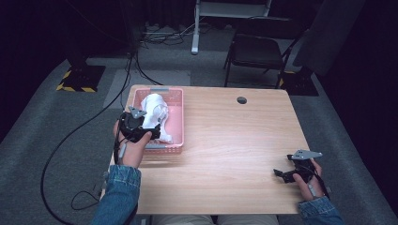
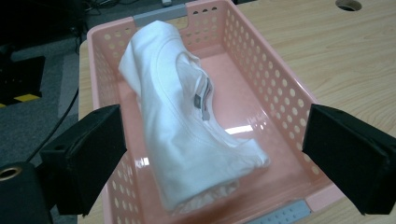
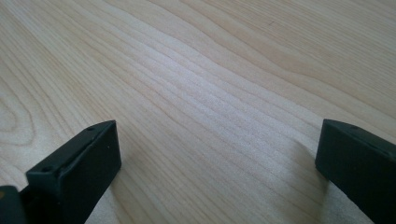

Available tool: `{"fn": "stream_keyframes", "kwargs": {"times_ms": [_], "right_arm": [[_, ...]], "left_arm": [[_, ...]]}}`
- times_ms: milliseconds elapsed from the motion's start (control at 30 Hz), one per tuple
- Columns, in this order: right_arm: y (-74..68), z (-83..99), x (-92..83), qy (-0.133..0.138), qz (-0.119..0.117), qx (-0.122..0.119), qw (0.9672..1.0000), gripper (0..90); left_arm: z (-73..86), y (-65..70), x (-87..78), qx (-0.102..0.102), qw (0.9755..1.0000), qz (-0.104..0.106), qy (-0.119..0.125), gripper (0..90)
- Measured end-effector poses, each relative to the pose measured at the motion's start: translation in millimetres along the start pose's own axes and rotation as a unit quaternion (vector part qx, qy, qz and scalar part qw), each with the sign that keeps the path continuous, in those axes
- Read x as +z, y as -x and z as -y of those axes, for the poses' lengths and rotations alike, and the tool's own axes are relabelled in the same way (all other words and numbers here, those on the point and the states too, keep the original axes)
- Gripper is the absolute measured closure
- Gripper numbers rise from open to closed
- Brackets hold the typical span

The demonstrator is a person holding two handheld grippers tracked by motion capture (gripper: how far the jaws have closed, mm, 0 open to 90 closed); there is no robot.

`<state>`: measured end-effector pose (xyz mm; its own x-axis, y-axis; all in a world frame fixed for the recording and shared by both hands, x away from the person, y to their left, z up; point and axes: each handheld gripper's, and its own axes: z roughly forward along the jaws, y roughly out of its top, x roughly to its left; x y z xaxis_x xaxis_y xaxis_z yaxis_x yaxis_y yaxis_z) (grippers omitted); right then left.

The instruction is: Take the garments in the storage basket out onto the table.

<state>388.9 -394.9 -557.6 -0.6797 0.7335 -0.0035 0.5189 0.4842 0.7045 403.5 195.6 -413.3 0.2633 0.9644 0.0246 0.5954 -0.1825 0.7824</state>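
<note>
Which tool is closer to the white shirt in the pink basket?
Left. The left tool hangs open right over the white shirt in the pink basket. The right tool is far across the table.

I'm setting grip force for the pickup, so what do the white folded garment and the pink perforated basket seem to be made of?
The white folded garment looks like soft knit cotton, matte: it creases, shows stitched seams and a small grey neck label. The pink perforated basket looks like rigid moulded plastic, glossy: its floor reflects light and its walls have even punched holes. The light wooden table shows grain, though it may be laminate.
</note>
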Motion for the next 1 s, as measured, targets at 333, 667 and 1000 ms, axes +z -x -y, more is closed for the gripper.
{"fn": "stream_keyframes", "kwargs": {"times_ms": [333,667,1000], "right_arm": [[0.0,-0.2,0.2,0.000,0.000,0.000,1.0000,0.0],[0.0,-0.3,0.3,0.000,0.000,-0.001,1.0000,0.0],[-0.1,-0.4,0.5,0.000,-0.001,0.000,1.0000,0.0]], "left_arm": [[-12.2,-6.0,0.0,-0.010,0.9999,0.001,0.013,6.0],[-21.1,-8.9,7.6,-0.024,0.9994,-0.003,0.024,6.0],[-27.3,-10.5,22.5,-0.019,0.9995,-0.012,0.023,6.6]]}}
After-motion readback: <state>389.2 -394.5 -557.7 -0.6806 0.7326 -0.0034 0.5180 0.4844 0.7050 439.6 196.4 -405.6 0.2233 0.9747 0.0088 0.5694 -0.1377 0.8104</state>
